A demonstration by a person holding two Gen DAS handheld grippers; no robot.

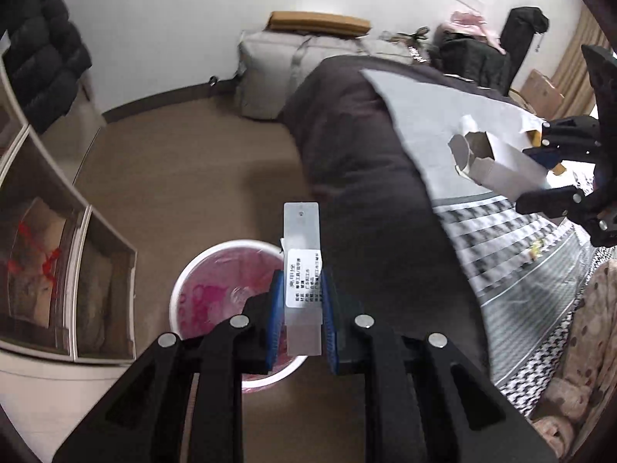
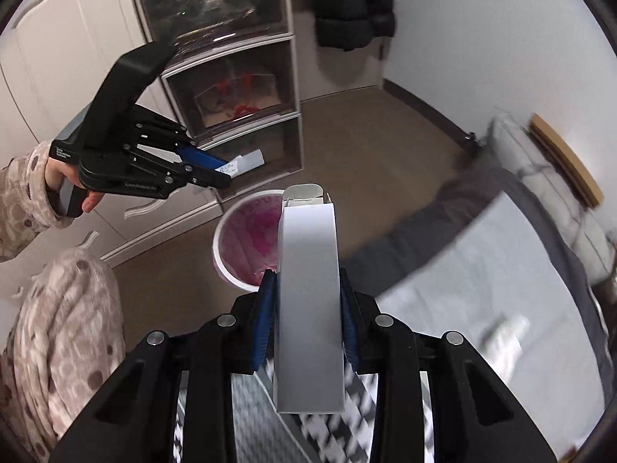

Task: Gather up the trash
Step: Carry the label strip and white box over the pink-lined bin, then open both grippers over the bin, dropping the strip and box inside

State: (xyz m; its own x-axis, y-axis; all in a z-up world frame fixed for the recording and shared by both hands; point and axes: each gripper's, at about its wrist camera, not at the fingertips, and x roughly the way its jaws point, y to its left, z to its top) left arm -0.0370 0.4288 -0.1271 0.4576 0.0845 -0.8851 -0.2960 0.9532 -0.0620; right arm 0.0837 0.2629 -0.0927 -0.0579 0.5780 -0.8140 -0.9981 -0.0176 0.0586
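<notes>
My left gripper (image 1: 300,301) is shut on a clear plastic packet with a white label (image 1: 302,270) and holds it above a white bin with a pink liner (image 1: 216,289) on the brown floor. It also shows in the right wrist view (image 2: 216,171), with the packet (image 2: 246,162) sticking out. My right gripper (image 2: 308,301) is shut on a long white cardboard box (image 2: 308,289) with an open end, over the bed edge and short of the bin (image 2: 246,239). In the left wrist view the right gripper (image 1: 540,169) holds the box (image 1: 497,166) over the bed.
A drawer unit (image 2: 231,88) stands behind the bin, against white cupboards (image 2: 50,58). A bed with a dark duvet (image 1: 358,146), a grey sheet (image 2: 482,277) and a houndstooth cover (image 1: 513,239) lies to the right. A grey bag (image 1: 277,73) sits by the wall.
</notes>
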